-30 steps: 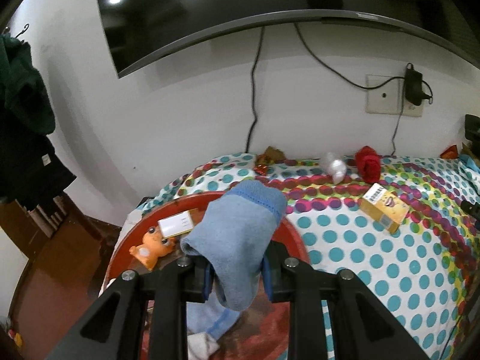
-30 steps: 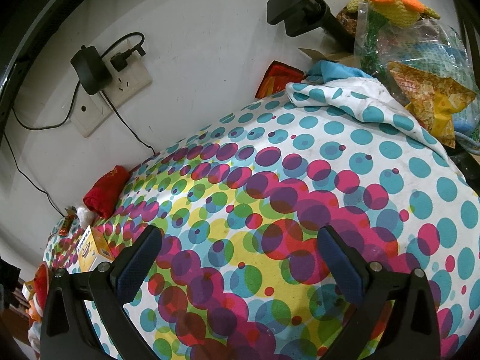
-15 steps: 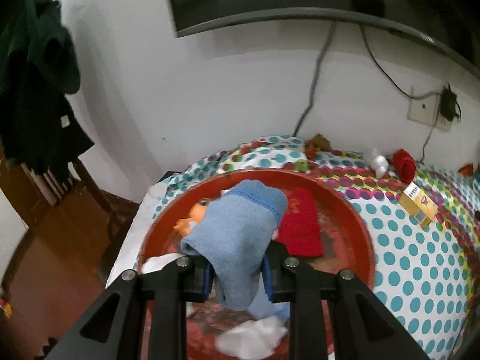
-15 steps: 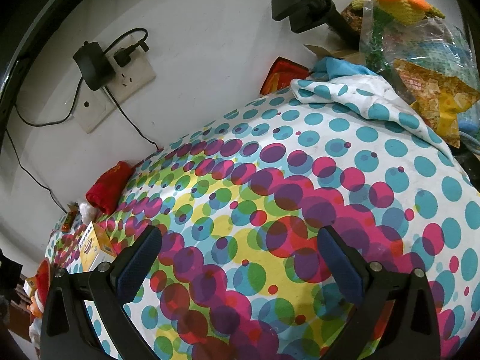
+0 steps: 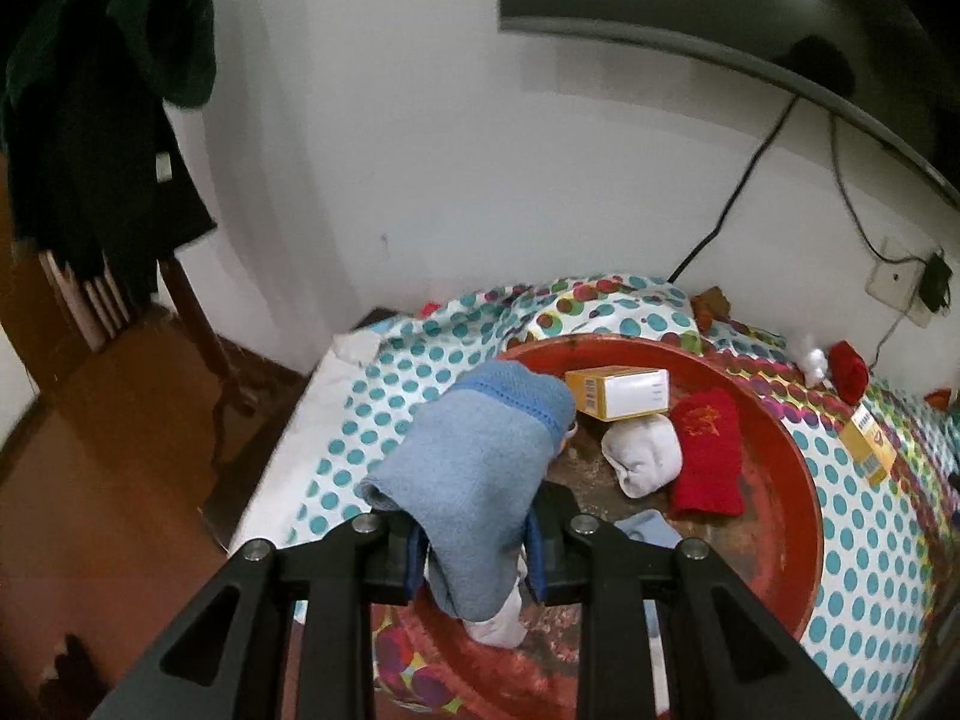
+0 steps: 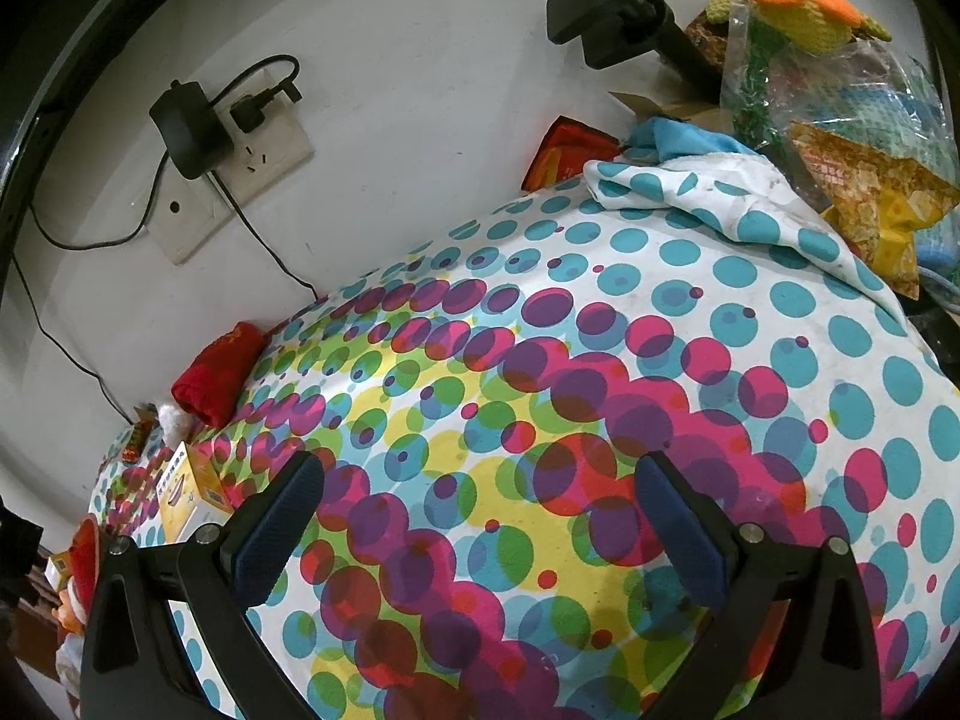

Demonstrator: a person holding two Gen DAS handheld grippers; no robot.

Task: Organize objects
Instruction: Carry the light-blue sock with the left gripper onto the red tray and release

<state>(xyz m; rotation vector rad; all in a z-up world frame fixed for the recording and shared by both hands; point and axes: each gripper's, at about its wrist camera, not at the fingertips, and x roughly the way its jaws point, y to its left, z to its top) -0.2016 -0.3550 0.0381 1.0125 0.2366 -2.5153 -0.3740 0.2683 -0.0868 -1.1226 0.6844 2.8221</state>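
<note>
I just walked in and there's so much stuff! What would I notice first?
Probably the blue sock pinched in the left hand-held gripper, hanging over the big red tray. Next, the bright spotted cloth filling the right view, beneath the open right hand-held gripper.

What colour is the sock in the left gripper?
Light blue with a darker blue cuff band; best in the left wrist view.
</note>
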